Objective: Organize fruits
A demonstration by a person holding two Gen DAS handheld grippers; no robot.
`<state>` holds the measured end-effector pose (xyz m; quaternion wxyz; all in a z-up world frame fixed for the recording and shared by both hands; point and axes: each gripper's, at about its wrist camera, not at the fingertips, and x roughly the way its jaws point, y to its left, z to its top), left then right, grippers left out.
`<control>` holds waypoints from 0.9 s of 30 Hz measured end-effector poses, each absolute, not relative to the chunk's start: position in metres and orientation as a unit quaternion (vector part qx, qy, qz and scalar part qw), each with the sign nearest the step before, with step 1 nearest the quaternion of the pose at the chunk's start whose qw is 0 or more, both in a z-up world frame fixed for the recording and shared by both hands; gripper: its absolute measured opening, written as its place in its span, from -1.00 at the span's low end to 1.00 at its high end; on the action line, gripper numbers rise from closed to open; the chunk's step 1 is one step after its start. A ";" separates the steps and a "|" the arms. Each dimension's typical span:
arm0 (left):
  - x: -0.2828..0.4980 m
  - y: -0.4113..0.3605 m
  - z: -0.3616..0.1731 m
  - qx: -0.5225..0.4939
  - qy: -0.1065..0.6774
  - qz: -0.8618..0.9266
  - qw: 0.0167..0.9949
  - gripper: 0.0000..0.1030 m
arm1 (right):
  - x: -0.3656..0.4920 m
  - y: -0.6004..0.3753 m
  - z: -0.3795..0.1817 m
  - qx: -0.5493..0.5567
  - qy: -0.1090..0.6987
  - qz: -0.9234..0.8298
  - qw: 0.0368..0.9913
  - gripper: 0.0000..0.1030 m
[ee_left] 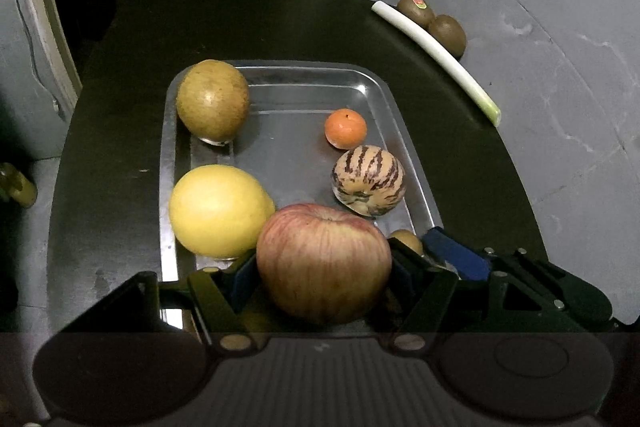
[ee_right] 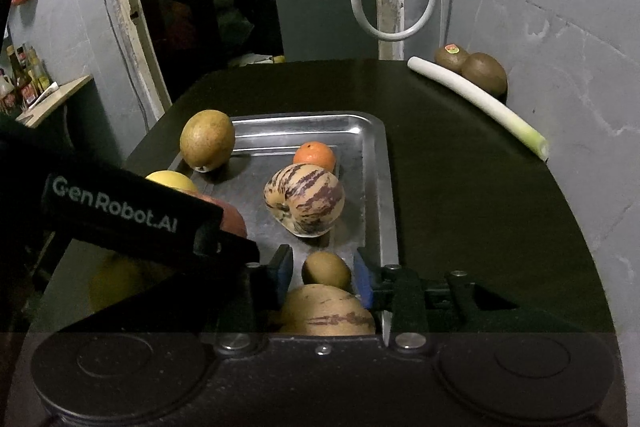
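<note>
Red-streaked over yellow, the apple (ee_left: pixel 323 263) fills the left wrist view, clamped between the left gripper (ee_left: pixel 324 269) pads at the near end of the steel tray (ee_left: pixel 404 131). Beyond it lie a yellow citrus (ee_left: pixel 219 215), a brown russet pear (ee_left: pixel 213 99), a small orange (ee_left: pixel 345 129) and a purple-striped melon (ee_left: pixel 369 180).

In the right wrist view the right gripper (ee_right: pixel 324 277) straddles a small brown kiwi (ee_right: pixel 326 270); its blue pads (ee_right: pixel 285 269) seem to stand just clear of the skin, though the dim light makes that uncertain. A second striped fruit (ee_right: pixel 328 311) sits nearer the camera. Two kiwis (ee_right: pixel 472 67) and a leek (ee_right: pixel 476 101) rest on the dark table (ee_right: pixel 480 207) by the wall.
</note>
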<state>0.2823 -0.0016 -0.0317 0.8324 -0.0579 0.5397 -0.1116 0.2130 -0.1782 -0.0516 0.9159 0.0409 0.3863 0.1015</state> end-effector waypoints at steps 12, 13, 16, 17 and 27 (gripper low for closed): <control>0.253 0.024 0.007 -0.086 0.480 -0.140 0.862 0.77 | 0.179 -0.175 -0.034 0.023 0.366 0.062 0.928 0.56; 0.249 0.027 0.011 -0.087 0.474 -0.139 0.865 0.83 | 0.175 -0.173 -0.031 0.023 0.363 0.058 0.930 0.65; 0.230 0.039 0.023 -0.084 0.455 -0.136 0.876 0.93 | 0.157 -0.169 -0.019 0.025 0.349 0.050 0.936 0.77; 0.224 0.043 0.027 -0.082 0.449 -0.137 0.879 0.94 | 0.151 -0.167 -0.015 0.025 0.344 0.047 0.937 0.85; 0.161 0.083 0.057 -0.016 0.387 -0.103 0.916 0.99 | 0.088 -0.148 0.030 0.033 0.304 0.006 0.952 0.99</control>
